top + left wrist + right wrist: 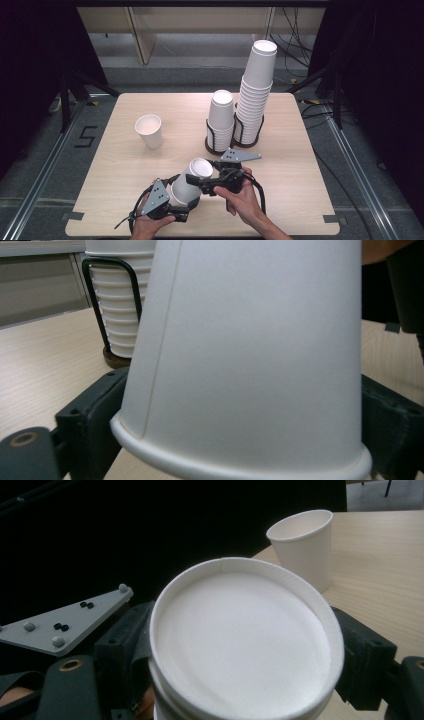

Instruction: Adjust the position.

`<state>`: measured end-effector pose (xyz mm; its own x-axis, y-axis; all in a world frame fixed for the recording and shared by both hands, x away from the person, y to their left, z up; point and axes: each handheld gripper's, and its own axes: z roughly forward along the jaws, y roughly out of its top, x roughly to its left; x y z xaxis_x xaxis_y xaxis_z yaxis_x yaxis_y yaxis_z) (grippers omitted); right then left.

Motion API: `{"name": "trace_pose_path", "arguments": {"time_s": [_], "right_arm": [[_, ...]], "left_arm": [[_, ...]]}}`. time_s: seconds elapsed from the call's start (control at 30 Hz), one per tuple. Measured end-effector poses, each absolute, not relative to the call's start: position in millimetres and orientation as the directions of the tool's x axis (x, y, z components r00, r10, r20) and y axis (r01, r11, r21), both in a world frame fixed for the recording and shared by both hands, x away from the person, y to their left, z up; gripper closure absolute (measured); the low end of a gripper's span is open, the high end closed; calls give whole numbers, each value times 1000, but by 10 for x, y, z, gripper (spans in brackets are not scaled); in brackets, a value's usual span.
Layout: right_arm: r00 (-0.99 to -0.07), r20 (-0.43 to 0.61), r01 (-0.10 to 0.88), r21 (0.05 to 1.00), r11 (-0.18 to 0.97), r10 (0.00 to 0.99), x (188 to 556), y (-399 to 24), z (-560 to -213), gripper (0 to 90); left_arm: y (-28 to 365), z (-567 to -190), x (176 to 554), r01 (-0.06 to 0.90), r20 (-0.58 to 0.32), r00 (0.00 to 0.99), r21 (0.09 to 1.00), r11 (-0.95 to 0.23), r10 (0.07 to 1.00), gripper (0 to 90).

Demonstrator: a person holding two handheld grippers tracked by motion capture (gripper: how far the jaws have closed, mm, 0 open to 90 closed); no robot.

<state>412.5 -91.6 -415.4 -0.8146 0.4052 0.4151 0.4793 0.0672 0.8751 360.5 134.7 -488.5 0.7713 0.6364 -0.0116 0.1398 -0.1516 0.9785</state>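
A white paper cup (191, 181) is held tilted over the table's front edge, its base pointing up and to the right. My left gripper (180, 205) is shut on its rim end, and in the left gripper view the black jaws flank the cup wall (250, 355). My right gripper (201, 183) is shut on the base end, where the round base (245, 640) sits between its jaws. A second edge shows just under that base, so it may be two nested cups.
One single cup (149, 131) stands upright at the left middle of the wooden table (125, 165). A short stack (220, 120) and a tall stack (256, 95) of upturned cups stand in black wire holders behind the grippers.
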Motion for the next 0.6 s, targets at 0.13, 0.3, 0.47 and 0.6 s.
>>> {"name": "trace_pose_path", "arguments": {"time_s": [0.13,0.3,0.47,0.6], "right_arm": [[-821,409,475,877,79,399,4159,-949,-4156,214],[-833,392,466,877,113,391,4163,-994,-4129,191],[-828,398,476,871,121,394,4169,-1023,-4110,175],[-833,384,467,874,134,399,4182,-1041,-4100,159]], "left_arm": [[1369,-4856,3610,120,19,782,976,-181,623,128],[1407,-4833,3606,122,38,802,967,-226,596,139],[1440,-4816,3624,125,46,810,961,-248,585,143],[1471,-4800,3640,137,45,816,954,-268,577,144]]}}
